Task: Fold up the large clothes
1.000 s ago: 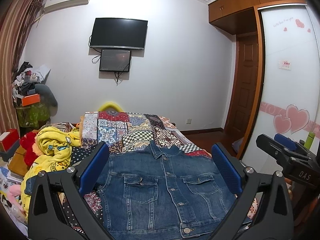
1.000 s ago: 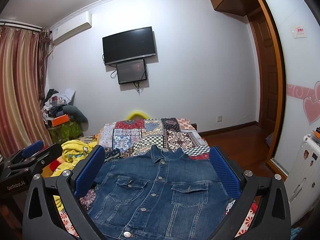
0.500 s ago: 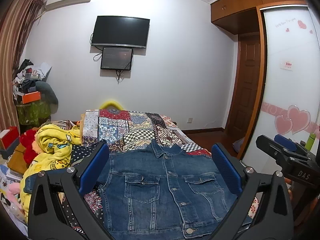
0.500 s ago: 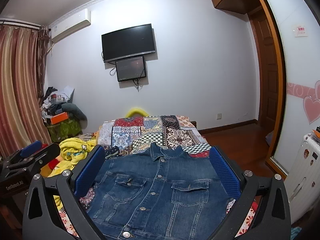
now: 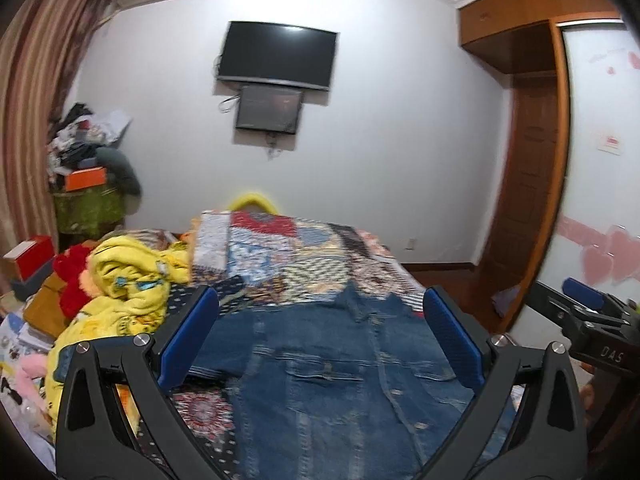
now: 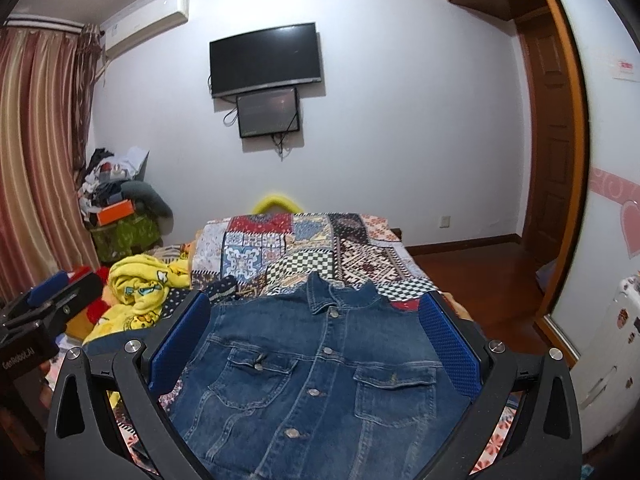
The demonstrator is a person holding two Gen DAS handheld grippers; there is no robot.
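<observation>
Patchwork bedding point(image 6: 304, 248) covers the bed where the denim jacket point(image 6: 320, 372) lies front-up and buttoned, seemingly flat, collar toward the far wall, its long axis running from the grippers to the television point(image 6: 266, 58). No fold shows yet, so the whole task remains; the sleeves are hard to trace, especially in the blurred left view. The left gripper point(image 5: 320, 344) and the right gripper point(image 6: 314, 346) both hover wide apart, gripping nothing.
</observation>
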